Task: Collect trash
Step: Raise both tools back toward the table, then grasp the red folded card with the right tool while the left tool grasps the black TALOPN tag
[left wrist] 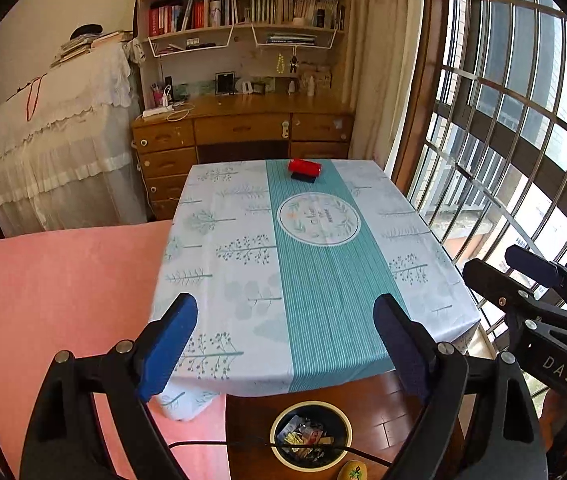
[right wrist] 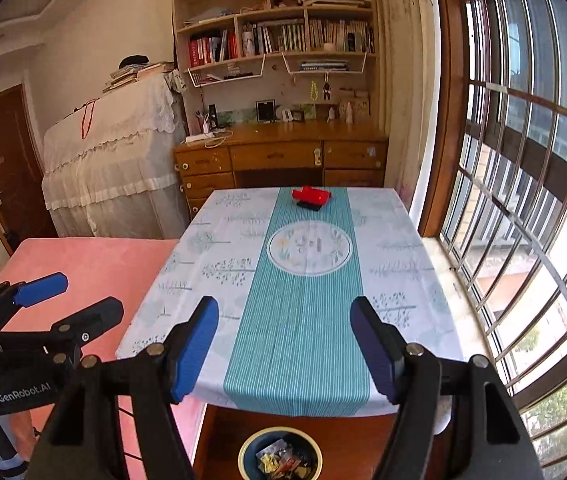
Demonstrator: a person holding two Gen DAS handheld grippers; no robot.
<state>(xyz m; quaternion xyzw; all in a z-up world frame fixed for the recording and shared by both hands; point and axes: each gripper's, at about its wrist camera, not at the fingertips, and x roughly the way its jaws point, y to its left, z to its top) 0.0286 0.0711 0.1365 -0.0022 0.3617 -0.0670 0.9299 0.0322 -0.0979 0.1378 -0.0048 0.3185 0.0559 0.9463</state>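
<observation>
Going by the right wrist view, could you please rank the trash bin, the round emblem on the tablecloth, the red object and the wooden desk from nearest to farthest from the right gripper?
1. Trash bin: on the floor, just below the right gripper.
2. Round emblem: mid-table, on the teal stripe.
3. Red object: at the table's far end.
4. Wooden desk: against the back wall, beyond the table.

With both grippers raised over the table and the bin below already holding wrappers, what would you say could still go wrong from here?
1. The red cylindrical object at the table's far end lies on its side on a dark flat item; a nudge could roll it off.
2. The tablecloth overhangs the near edge, so a gripper could snag it.
3. A dark cable crosses the trash bin mouth; the open left gripper or open right gripper could catch it.
</observation>
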